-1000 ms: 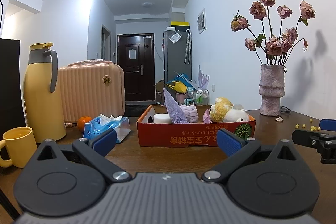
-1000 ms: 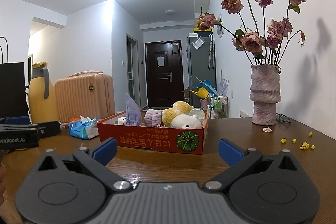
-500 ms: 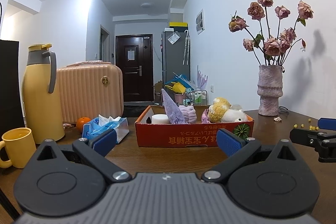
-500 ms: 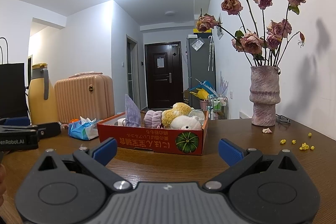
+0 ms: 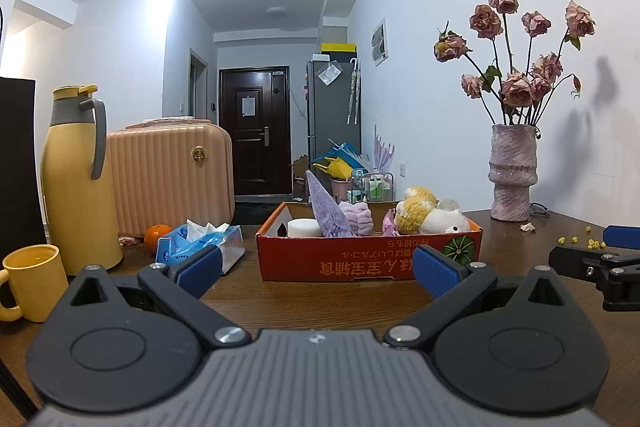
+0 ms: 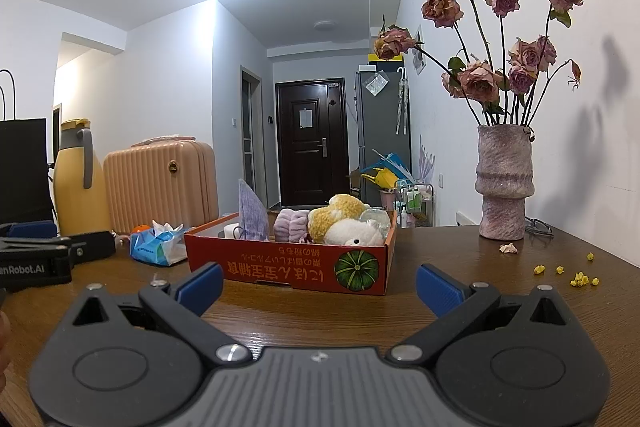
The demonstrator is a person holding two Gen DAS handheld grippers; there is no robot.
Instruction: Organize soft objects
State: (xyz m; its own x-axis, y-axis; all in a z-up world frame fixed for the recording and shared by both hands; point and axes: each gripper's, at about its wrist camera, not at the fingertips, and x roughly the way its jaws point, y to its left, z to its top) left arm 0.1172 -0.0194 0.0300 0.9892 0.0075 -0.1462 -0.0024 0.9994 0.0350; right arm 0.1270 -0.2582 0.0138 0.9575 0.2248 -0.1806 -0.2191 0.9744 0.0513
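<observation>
Sitting dead ahead of both claws, just above the centre of either frame: the red cardboard box (image 5: 368,254) holding the soft things, resting on the brown surface (image 5: 320,297) with its long printed side facing the cameras. Lying in a row along that long axis in the left wrist view: a white roll (image 5: 303,227), a purple cloth cone (image 5: 326,213), a lilac plush (image 5: 357,219), then the yellow-and-white plush toy (image 5: 430,217) at the right end. Spreading wide apart with nothing between the blue pads: the left claw (image 5: 316,269); likewise gaping and empty, the right claw (image 6: 318,285). Showing at the right edge of the left view, the right claw's tip; so, judging by that, approaching side by side. Seeming nearer the plush toy end, the right claw, with the toy just above centre in its frame (image 6: 346,225); facing the cone and roll more squarely, the left.
</observation>
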